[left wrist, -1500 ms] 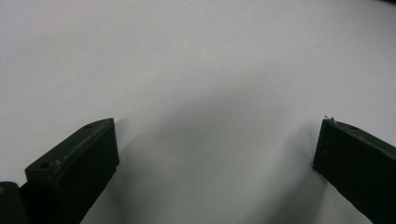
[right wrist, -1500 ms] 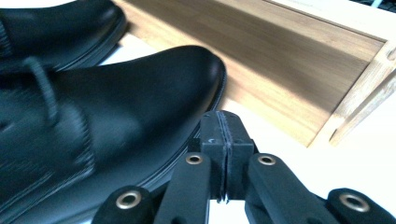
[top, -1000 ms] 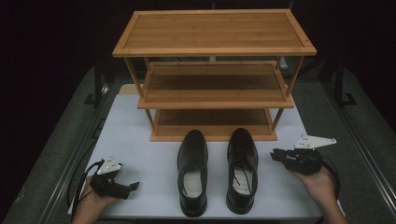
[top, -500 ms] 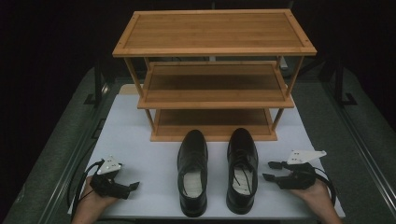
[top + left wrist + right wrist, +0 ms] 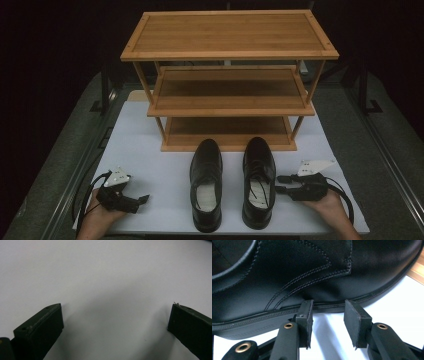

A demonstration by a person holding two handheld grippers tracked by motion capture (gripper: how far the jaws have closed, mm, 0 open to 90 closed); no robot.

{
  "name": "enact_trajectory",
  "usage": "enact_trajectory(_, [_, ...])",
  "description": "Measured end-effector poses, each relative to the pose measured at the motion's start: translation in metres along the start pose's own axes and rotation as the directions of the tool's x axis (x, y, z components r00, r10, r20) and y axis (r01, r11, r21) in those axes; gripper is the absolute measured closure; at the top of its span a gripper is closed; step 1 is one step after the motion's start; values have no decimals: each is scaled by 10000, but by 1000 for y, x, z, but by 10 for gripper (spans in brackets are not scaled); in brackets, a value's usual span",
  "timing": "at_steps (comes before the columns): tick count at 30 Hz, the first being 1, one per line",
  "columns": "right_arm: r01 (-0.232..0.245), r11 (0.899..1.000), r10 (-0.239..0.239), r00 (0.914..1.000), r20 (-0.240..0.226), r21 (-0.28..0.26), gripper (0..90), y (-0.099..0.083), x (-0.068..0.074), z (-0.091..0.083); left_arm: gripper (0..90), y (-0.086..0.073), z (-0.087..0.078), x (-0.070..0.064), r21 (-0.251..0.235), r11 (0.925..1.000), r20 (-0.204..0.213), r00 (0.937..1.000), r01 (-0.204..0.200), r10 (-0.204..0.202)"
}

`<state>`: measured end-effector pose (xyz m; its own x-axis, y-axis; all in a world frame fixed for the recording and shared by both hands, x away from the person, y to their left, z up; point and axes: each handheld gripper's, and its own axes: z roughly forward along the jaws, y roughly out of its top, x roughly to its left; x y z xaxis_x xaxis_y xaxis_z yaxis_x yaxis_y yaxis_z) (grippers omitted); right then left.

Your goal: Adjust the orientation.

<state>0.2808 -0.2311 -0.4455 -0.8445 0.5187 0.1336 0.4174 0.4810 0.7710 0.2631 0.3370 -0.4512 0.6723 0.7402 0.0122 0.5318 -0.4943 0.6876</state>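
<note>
In the right gripper view the two black fingers (image 5: 353, 322) of the right gripper (image 5: 283, 184) stand apart with a narrow gap between them and nothing in it, their tips at the welt of the right-hand black leather lace-up shoe (image 5: 259, 181); whether they touch it is hard to tell. That view cuts the shoe off at both ends, leaving its stitched side panel, part of the dark opening and the ribbed sole edge. From above the shoe is glossy, toe pointing at the rack, laces loose over a pale insole, and it stands on the white bench (image 5: 150, 160) just beside its twin, the left-hand black leather shoe (image 5: 206, 184), the two apart. The hand (image 5: 330, 202) behind the gripper is partly cut by the lower edge.

The left gripper (image 5: 142, 199) has its fingers (image 5: 40, 330) wide apart over bare bench, well apart from the shoes; its hand (image 5: 100, 220) is also cut off below.

Beyond the toes stands a three-tier wooden shoe rack (image 5: 230, 50), whose lowest shelf lies in shadow
</note>
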Motion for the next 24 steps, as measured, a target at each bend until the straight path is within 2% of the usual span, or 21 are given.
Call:
enact_trajectory(10, [155,9998,-152,9995,-278,101,634,14,-2,15,0,0,0,0,-1,10000,2,10000,2,-2])
enact_trajectory(13, [236,9997,-231,9984,-511,102,635,17,2,21,0,0,0,0,-2,10000,3,10000,5,-5])
enact_trajectory(17, [348,9993,-339,9981,-521,164,635,19,4,23,0,0,0,0,1,10000,2,10000,3,-3])
enact_trajectory(24, [542,9981,-516,9953,-815,290,634,27,11,33,0,0,0,0,0,10000,1,10000,2,-2])
